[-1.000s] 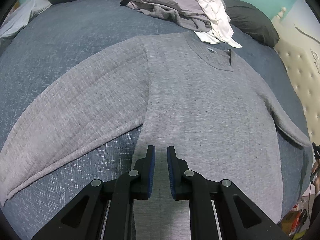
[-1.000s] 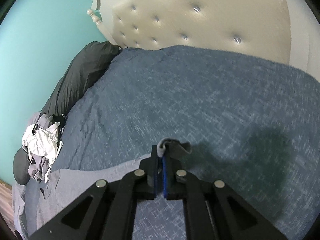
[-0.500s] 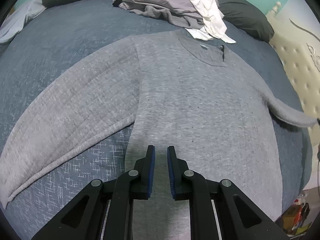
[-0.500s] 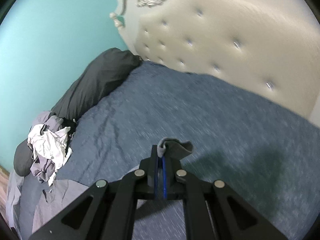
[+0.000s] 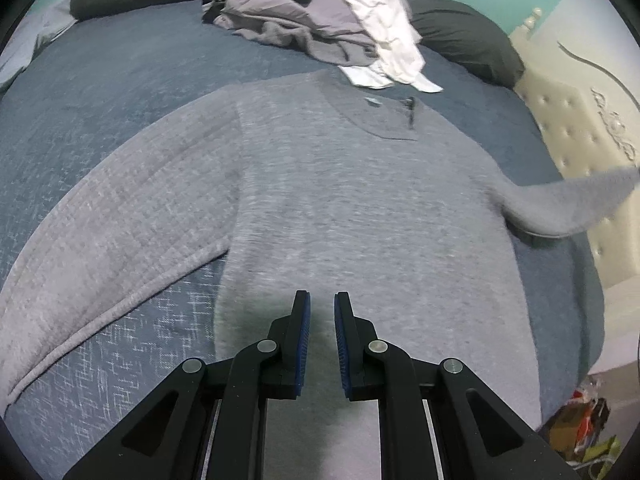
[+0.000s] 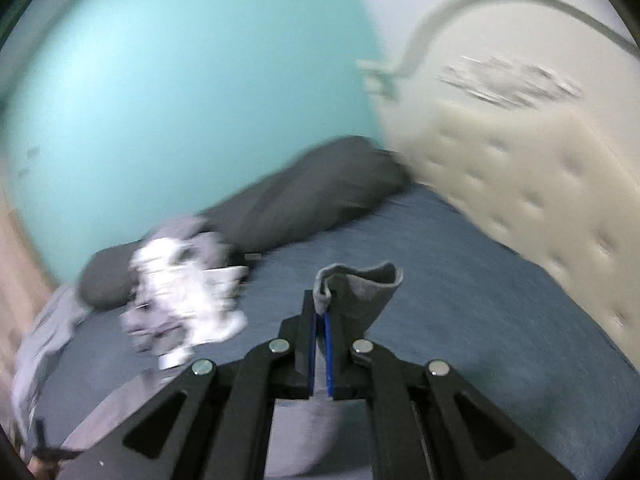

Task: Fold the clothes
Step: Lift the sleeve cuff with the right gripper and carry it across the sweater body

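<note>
A grey sweater lies face up, spread flat on the blue bedspread, its collar toward the far pile. Its left sleeve stretches out flat to the near left. Its right sleeve is lifted off the bed at the right edge. My right gripper is shut on that sleeve's cuff, which sticks up past the fingertips, high above the bed. My left gripper hovers over the sweater's lower hem area, jaws a narrow gap apart with nothing between them.
A heap of grey and white clothes lies past the collar, against dark pillows. A cream tufted headboard borders the right side. Coloured clutter sits on the floor at the near right. The right wrist view is blurred.
The right gripper has risen steeply with the cuff, lifting the sleeve off the bed; its view swung from bedspread up to wall and headboard. The left gripper rose slightly, jaws unchanged.
</note>
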{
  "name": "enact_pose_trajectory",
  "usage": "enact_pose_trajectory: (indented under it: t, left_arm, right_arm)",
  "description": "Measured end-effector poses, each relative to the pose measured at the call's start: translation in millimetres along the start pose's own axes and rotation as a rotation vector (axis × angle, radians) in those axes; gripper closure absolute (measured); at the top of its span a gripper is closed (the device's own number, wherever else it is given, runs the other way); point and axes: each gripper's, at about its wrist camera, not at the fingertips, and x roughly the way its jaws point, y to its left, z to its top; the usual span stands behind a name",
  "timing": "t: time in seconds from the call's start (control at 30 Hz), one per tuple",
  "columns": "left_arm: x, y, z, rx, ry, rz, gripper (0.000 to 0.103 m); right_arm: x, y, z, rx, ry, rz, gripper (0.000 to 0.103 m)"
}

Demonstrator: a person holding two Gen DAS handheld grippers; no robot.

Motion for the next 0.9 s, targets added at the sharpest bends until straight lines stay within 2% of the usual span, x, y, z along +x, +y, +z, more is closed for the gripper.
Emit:
enact_pose_trajectory:
  t: [0.17, 0.3, 0.43, 0.63, 0.9]
  left_arm:
    - [-21, -10, -9, 0.025, -0.02, -0.043, 0.08]
    - [-36, -15, -19, 0.037, -0.028, -0.071, 0.079]
    - [-47, -14, -27, 0.036, -0.03, -0.095, 0.079]
    - [-62, -8, -40, 0.033, -0.043, -0.125, 0.076]
    - [-63, 5, -56, 0.001, -0.025, -0.163, 0.072]
  right_arm:
    - [2, 126, -5, -0.144, 0.065, 0.198, 0.1]
    - [5, 214, -30, -0.256, 0.15, 0.313, 0.1]
    - [5, 288, -74, -0.317, 0.233, 0.444, 0.1]
    - [5, 362, -160, -0.372, 0.363, 0.588, 0.1]
    - [17, 407, -269, -0.363, 0.53, 0.673, 0.1]
